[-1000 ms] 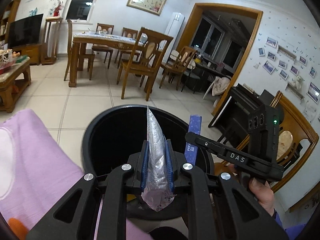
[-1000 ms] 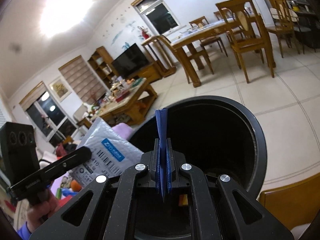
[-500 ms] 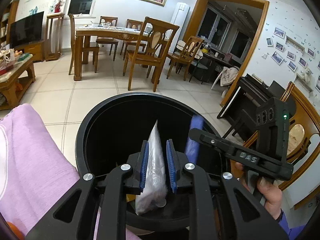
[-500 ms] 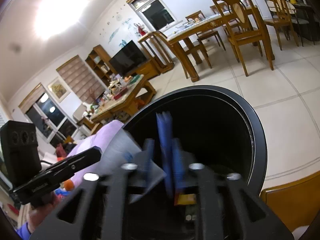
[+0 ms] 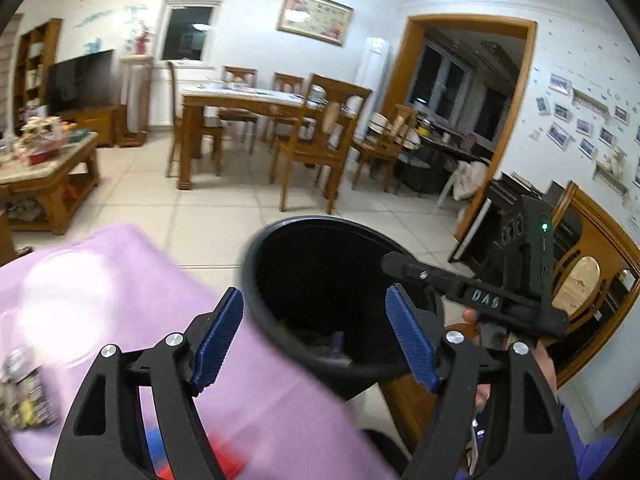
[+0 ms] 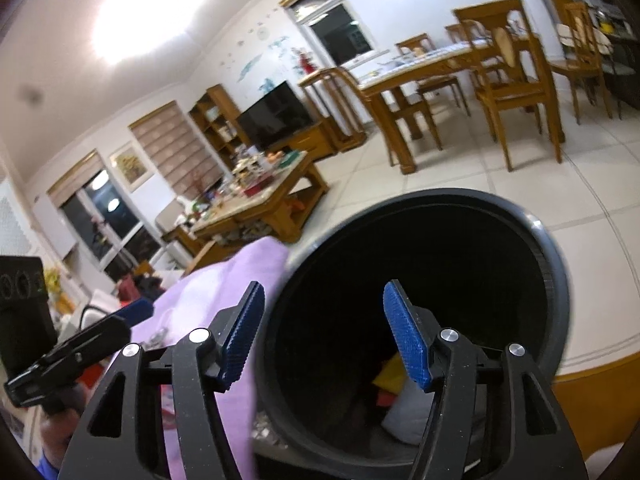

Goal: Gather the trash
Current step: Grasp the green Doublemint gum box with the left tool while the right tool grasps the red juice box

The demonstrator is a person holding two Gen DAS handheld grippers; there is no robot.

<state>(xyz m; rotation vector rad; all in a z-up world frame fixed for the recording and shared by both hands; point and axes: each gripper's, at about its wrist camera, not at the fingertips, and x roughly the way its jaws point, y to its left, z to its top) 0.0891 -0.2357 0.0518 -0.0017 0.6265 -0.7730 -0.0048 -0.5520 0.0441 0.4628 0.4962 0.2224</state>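
Note:
A black round trash bin (image 5: 280, 240) stands beside a table with a purple cloth (image 5: 168, 292); it also shows in the right wrist view (image 6: 552, 280). My left gripper (image 5: 316, 340) is open and empty, just in front of the bin's near rim. My right gripper (image 6: 324, 334) is open and empty over the bin's left rim. Inside the bin lie a grey-white mailer bag (image 6: 412, 416) and yellow and red scraps (image 6: 390, 376). A crumpled wrapper (image 5: 24, 392) lies on the cloth at far left.
The right gripper's body (image 5: 500, 300) shows right of the bin. A wooden chair back (image 5: 596, 264) is at the right. A coffee table (image 6: 264, 196), dining table and chairs (image 5: 256, 120) stand on the tiled floor beyond.
Both grippers have opened wide. The silver-grey bag left my left gripper and the blue strip left my right gripper; both dropped into the bin. Both grippers have shifted left.

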